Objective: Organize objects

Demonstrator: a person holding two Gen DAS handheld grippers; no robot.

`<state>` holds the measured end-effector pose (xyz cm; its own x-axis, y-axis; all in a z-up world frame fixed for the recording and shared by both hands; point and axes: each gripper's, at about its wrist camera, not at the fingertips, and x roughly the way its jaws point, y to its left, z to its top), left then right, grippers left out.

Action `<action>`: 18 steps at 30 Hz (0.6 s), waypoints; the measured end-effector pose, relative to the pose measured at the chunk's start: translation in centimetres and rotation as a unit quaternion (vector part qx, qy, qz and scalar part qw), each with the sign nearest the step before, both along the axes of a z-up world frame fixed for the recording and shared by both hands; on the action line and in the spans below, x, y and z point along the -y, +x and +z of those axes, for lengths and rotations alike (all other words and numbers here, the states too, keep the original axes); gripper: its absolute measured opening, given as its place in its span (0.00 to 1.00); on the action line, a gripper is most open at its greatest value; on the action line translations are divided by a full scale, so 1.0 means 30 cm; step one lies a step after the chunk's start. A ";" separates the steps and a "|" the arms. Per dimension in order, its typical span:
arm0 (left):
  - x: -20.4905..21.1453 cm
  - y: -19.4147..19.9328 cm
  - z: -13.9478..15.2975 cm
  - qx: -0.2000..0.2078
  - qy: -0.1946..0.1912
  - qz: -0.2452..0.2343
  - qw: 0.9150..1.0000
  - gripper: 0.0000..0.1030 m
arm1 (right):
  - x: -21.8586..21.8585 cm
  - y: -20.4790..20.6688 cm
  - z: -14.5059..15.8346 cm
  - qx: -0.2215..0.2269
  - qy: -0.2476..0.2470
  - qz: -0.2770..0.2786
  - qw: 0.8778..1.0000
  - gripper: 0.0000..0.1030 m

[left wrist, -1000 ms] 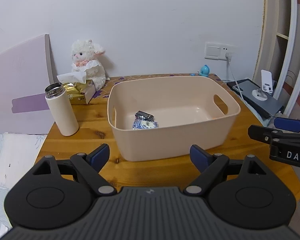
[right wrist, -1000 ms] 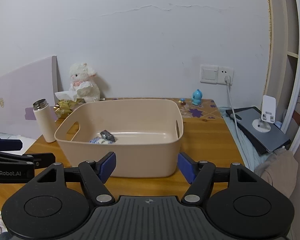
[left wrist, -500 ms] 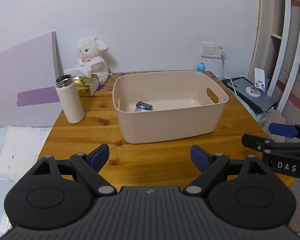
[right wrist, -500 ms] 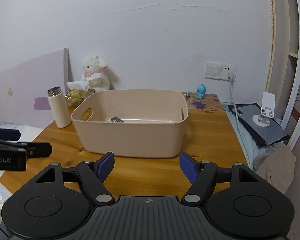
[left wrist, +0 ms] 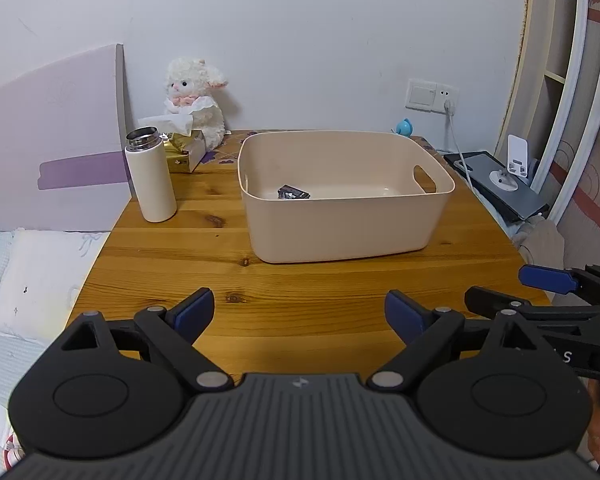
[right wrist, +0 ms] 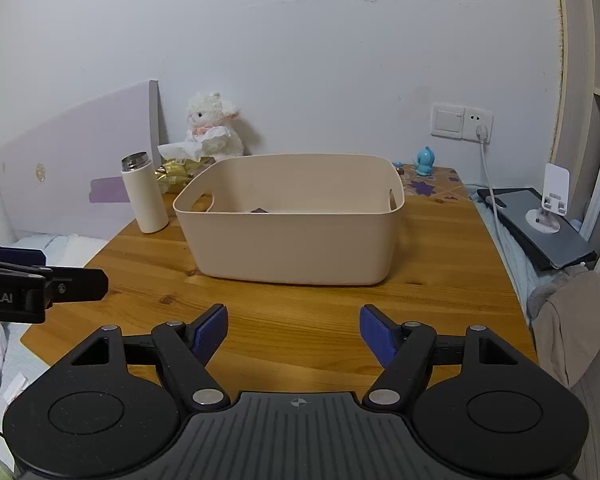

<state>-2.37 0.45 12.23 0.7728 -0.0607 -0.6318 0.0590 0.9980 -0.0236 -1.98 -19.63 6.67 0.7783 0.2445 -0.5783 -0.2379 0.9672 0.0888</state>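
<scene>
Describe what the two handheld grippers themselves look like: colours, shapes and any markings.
Both the left gripper and right gripper share one design: black linkage arms with silver pivot pins, blue finger pads, two round black discs and a ribbed grey body. White lettering marks each gripper's side.

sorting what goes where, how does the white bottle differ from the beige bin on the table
The bottle is tall, narrow and white with a steel neck; the bin is low, wide and beige plastic with cut-out handles. The bottle's inside cannot be seen; the bin holds a small dark packet. The bottle stands left of the bin, apart from it. Both are upright, open-topped and rest on the wooden table.
</scene>
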 end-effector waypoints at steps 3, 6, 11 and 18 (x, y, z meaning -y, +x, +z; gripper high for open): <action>-0.008 -0.006 0.002 -0.001 -0.002 0.000 1.000 0.90 | -0.003 0.000 0.001 -0.001 0.002 0.001 1.000 0.73; -0.007 -0.013 0.004 0.002 0.006 0.001 1.000 0.91 | -0.005 0.000 0.001 -0.001 -0.003 0.001 1.000 0.73; -0.010 -0.024 0.011 0.006 0.018 0.000 1.000 0.93 | -0.010 0.003 0.003 -0.002 -0.006 -0.001 1.000 0.73; -0.005 -0.037 0.022 0.013 0.023 -0.004 1.000 0.94 | -0.010 0.015 -0.006 -0.006 -0.009 -0.003 1.000 0.73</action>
<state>-3.47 0.59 12.91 0.7888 -0.0380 -0.6134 0.0667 0.9975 0.0240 -1.52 -19.33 6.49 0.7729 0.2281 -0.5922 -0.2302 0.9704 0.0733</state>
